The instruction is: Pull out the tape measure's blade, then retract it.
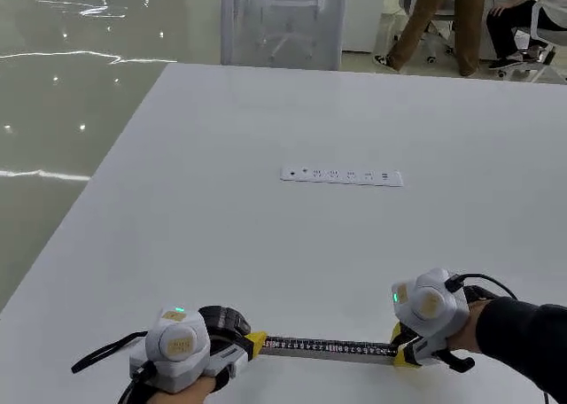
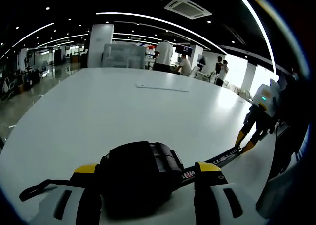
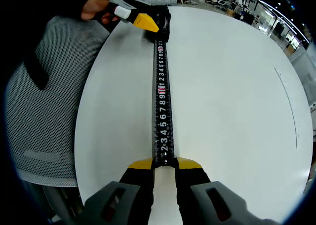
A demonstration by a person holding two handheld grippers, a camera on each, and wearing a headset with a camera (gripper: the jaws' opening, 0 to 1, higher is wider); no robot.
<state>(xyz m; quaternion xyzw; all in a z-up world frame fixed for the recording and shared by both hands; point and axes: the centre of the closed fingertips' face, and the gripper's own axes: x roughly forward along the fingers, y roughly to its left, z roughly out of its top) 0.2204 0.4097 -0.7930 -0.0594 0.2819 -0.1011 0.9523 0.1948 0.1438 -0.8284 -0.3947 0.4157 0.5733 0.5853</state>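
Note:
A black tape measure case (image 1: 226, 322) (image 2: 140, 171) sits at the near edge of the white table (image 1: 337, 120), with my left gripper (image 1: 244, 344) (image 2: 148, 168) shut around it. Its blade (image 1: 328, 346) (image 3: 162, 96) is drawn out to the right, flat over the table, numbers facing up. My right gripper (image 1: 399, 349) (image 3: 163, 163) is shut on the blade's end. In the left gripper view the right gripper (image 2: 247, 141) holds the blade (image 2: 219, 160) at the far right. The case (image 3: 160, 25) lies at the top of the right gripper view. A black wrist strap (image 1: 106, 351) trails left of the case.
A white power strip (image 1: 342, 176) (image 2: 162, 88) lies flat at the table's middle. An office chair (image 1: 282, 23) stands at the far edge. People stand and sit beyond the table at the back right (image 1: 443, 19). A mesh chair back (image 3: 44, 101) is close below the table's near edge.

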